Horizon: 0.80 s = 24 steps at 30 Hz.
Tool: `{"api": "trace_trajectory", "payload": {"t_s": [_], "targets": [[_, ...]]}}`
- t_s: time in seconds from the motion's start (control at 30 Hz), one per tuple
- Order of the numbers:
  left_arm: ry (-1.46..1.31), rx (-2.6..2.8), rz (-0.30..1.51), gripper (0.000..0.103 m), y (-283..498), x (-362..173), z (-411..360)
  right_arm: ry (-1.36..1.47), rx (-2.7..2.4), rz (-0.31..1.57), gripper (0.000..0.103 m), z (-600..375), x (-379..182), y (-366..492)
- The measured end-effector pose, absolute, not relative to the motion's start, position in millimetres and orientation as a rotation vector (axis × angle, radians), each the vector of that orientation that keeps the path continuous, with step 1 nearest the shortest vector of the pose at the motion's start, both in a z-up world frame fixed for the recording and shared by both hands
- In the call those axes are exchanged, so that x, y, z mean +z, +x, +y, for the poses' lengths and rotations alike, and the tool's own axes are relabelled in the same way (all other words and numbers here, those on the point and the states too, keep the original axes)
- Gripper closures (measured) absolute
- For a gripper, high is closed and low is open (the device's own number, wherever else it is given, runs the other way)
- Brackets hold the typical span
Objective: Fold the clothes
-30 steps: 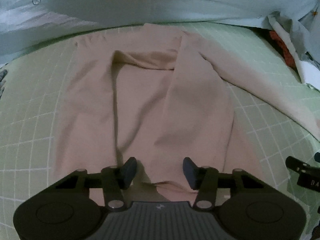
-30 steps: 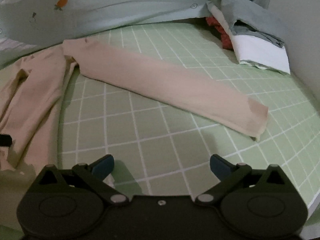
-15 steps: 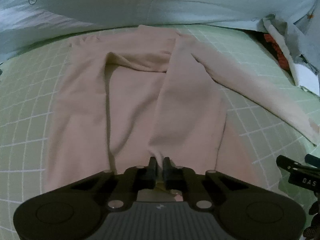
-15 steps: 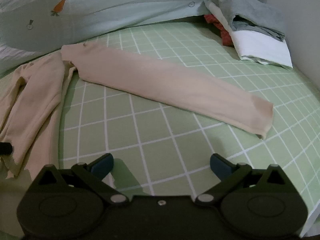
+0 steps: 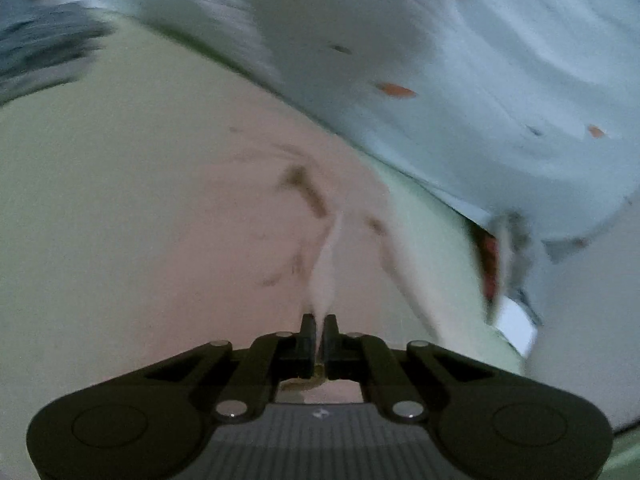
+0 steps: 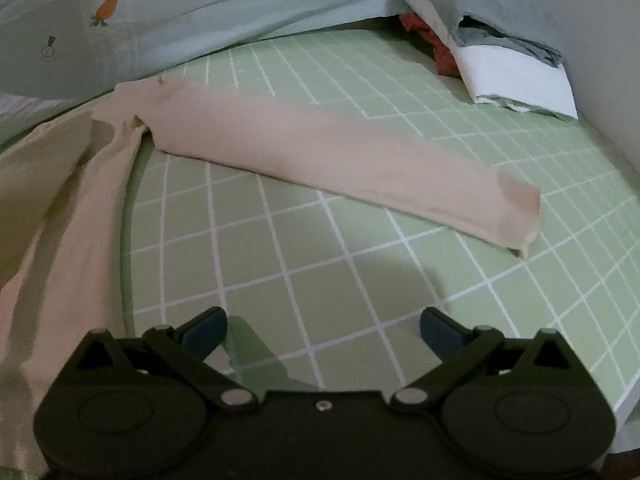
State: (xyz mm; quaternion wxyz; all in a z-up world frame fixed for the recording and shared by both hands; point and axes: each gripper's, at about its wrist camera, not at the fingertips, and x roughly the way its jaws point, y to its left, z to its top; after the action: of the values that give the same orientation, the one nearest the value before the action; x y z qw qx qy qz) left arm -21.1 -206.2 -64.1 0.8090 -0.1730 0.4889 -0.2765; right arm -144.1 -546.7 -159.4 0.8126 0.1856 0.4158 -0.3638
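Through heavy blur, the black left gripper [image 5: 319, 336] has its fingers [image 5: 307, 334] pinched tight on a raised ridge of the beige long-sleeved knit garment [image 5: 224, 240], beneath a pale blue carrot-printed duvet [image 5: 460, 80].

A pale green bed sheet with a white grid pattern [image 6: 360, 280] covers the whole surface. Spread across it, a beige long-sleeved knit top [image 6: 340, 156]: one sleeve lies flat and stretched out to the right, cuff end just lifted at its corner, body bunched off to the left. Along the far edge, a light blue quilt with small carrot prints [image 6: 180, 28] rests on the sheet. Far right corner, a stack of folded clothes [image 6: 516, 80], white, grey and red, beside the wall.
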Motion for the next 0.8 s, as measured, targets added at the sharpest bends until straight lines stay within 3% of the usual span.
{"api": "trace_trajectory", "payload": {"t_s": [0.17,0.3,0.37,0.43,0.8], "targets": [[-0.445,-0.362,1.207,0.098,-17,-129,-158,0.401,-0.778,0.896,0.000,-542,-159,-146],[-0.425,-0.342,1.201,0.090,-16,-127,-155,0.407,-0.780,0.910,0.000,-538,-158,-146],[-0.386,-0.358,1.155,0.071,-13,-113,-160,0.411,-0.782,0.923,0.000,-537,-156,-144],[-0.343,-0.373,1.105,0.061,-9,-99,-168,0.393,-0.786,0.922,0.000,-533,-154,-144],[-0.093,-0.512,0.991,0.058,42,-64,-243,0.402,-0.779,0.799,0.000,-537,-127,-110]]}}
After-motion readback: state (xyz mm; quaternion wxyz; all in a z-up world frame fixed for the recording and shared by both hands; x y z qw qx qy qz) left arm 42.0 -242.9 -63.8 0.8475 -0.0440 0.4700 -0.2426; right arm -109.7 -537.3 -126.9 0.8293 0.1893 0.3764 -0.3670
